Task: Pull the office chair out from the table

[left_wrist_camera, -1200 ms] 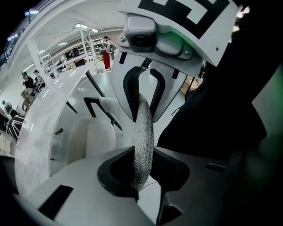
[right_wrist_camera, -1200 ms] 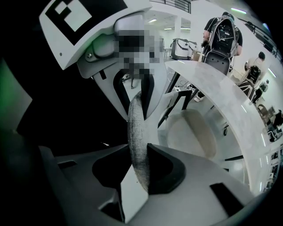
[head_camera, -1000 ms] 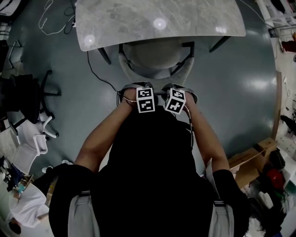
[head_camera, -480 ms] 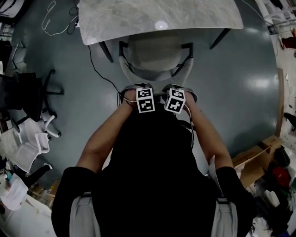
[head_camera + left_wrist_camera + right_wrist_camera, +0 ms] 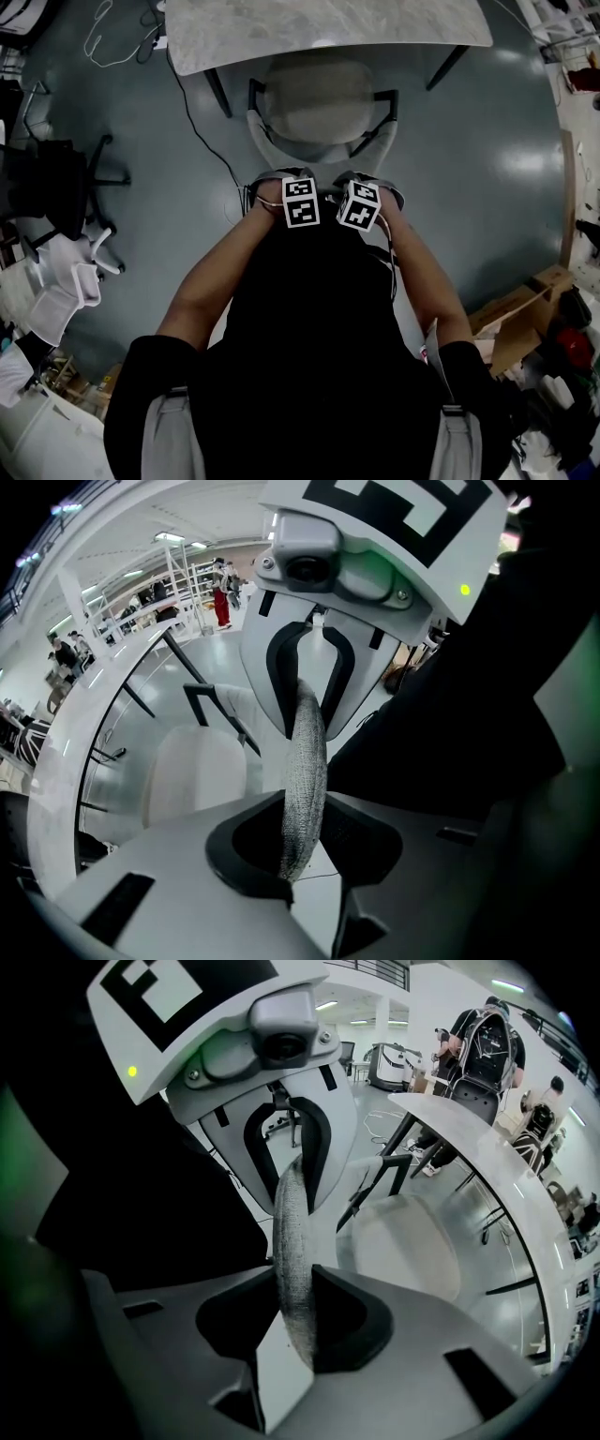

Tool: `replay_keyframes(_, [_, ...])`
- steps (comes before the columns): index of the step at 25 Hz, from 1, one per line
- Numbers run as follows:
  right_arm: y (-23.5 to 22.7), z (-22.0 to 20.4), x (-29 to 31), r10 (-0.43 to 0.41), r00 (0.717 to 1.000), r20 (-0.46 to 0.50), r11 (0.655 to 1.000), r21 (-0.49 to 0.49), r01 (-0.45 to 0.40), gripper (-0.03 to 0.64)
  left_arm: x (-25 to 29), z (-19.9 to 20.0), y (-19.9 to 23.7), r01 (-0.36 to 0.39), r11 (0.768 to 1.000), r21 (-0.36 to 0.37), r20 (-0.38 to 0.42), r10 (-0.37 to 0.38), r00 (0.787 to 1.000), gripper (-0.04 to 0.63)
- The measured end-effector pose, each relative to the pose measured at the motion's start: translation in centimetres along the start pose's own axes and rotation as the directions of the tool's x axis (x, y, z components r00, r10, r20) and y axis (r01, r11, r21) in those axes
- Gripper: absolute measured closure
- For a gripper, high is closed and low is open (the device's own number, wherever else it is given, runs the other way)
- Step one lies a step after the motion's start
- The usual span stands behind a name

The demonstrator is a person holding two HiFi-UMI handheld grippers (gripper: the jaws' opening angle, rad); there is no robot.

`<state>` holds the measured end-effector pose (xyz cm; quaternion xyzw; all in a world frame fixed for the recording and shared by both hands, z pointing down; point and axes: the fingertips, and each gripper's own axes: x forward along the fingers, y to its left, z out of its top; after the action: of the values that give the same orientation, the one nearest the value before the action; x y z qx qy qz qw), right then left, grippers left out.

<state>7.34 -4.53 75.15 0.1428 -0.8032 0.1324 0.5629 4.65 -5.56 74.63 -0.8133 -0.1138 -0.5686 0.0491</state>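
The left gripper (image 5: pixel 302 850) and right gripper (image 5: pixel 298 1327) each pinch the mesh backrest rim (image 5: pixel 306 752) of the office chair (image 5: pixel 319 103), close together. The rim runs crosswise in front of the person. The seat faces away toward the table (image 5: pixel 328 28), its front at the table's edge. Bare floor (image 5: pixel 487 178) lies open on both sides. Spare chairs (image 5: pixel 47 192) stand well to the left, and cardboard boxes (image 5: pixel 511 323) sit beside the person's right.
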Motion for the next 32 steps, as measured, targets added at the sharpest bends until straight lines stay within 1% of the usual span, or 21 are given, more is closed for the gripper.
replay_keyframes(4, [3.0,0.7,0.5,-0.001,1.000,0.005,1.000,0.020,0.001,0.514,-0.1,-1.2,-2.8,0.018,1.000,0.022,0.008,-0.018,1.000,0.502])
replay_keyframes(9, [6.5,0.4,0.5,-0.001,1.000,0.002,1.000,0.029,0.001,0.512,-0.1,-1.5,-6.2,0.030,0.999,0.037,0.014,-0.031,0.999,0.502])
replay_keyframes(14, [8.6,0.1,0.9,-0.014,1.000,-0.005,1.000,0.015,0.014,0.512,0.0,-1.8,-8.5,0.032,0.999,0.044,0.016,-0.032,0.999,0.502])
replay_keyframes(17, [9.5,-0.4,0.6,-0.008,1.000,-0.015,1.000,0.011,0.008,0.514,0.3,-1.3,-9.4,0.026,0.999,0.037,0.020,-0.027,0.999,0.502])
replay_keyframes(21, [10.3,-1.4,0.4,-0.003,1.000,-0.026,1.000,-0.007,0.002,0.514,0.7,-0.5,-10.6,0.024,0.999,0.029,0.006,-0.024,1.000,0.503])
replay_keyframes(26, [11.5,-1.7,0.3,0.003,1.000,-0.019,1.000,-0.029,-0.004,0.514,0.8,-0.4,-11.9,0.018,1.000,-0.013,0.004,-0.018,1.000,0.503])
replay_keyframes(29, [12.0,-2.1,0.2,0.020,0.999,-0.033,0.998,-0.062,-0.022,0.514,0.9,-0.2,-12.7,0.018,1.000,-0.024,-0.004,-0.018,1.000,0.503])
replay_keyframes(32, [12.6,-3.1,-0.4,0.035,0.998,-0.056,0.994,-0.101,-0.040,0.514,1.1,0.9,-13.6,0.022,0.999,-0.036,-0.008,-0.022,1.000,0.503])
